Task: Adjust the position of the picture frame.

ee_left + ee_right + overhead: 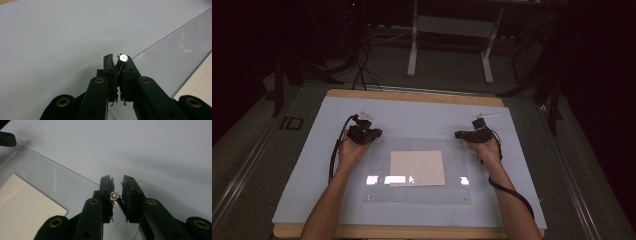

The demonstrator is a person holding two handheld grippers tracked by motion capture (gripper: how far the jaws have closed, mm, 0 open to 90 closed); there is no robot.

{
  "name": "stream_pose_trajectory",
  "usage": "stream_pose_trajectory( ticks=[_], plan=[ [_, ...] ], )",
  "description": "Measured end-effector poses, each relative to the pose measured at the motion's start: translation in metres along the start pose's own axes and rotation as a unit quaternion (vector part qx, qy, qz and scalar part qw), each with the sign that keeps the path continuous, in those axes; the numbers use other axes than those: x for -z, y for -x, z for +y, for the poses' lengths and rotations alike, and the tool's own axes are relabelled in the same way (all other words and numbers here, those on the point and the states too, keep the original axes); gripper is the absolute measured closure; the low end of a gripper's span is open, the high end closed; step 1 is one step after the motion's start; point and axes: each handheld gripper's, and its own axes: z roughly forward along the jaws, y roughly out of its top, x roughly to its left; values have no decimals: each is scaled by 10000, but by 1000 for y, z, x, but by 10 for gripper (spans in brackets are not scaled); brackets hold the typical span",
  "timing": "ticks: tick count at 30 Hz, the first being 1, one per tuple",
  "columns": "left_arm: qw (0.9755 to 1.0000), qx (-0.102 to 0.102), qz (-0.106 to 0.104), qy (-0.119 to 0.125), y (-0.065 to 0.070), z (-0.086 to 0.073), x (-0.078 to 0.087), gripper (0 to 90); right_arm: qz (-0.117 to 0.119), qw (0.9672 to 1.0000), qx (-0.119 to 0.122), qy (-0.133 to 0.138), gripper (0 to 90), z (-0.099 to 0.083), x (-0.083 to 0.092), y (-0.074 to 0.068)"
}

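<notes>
Two screws, one clamped in the left tool (117, 60), one (115, 196) in the right tool (117, 181), each poised at a far corner of the clear sheet (417, 170) for fastening.

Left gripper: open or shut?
Shut: in the left gripper view, the left gripper has its jaws closed on a small silver screw.

No legible text, brand, number or sign for you to log — checked all three views. The pale sheet (417, 168) under the clear plate (377, 192) carries faint box-like outlines at its edge in the left gripper view, too blurred to read. A dark floor mark (291, 123) left of the table looks like lettering — you can't read it with confidence.
</notes>
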Motion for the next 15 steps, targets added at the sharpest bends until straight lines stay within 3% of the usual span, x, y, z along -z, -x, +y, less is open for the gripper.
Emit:
stream_pose_trajectory(
  ticks=[3,15],
  plan=[
    [10000,4,6,13,0,-1,0,850,99,9999,-60,46,782,0,-1,3],
    [10000,34,38,60,1,-3,2,848,100,9999,-12,97,787,0,-3,2]
  ],
)
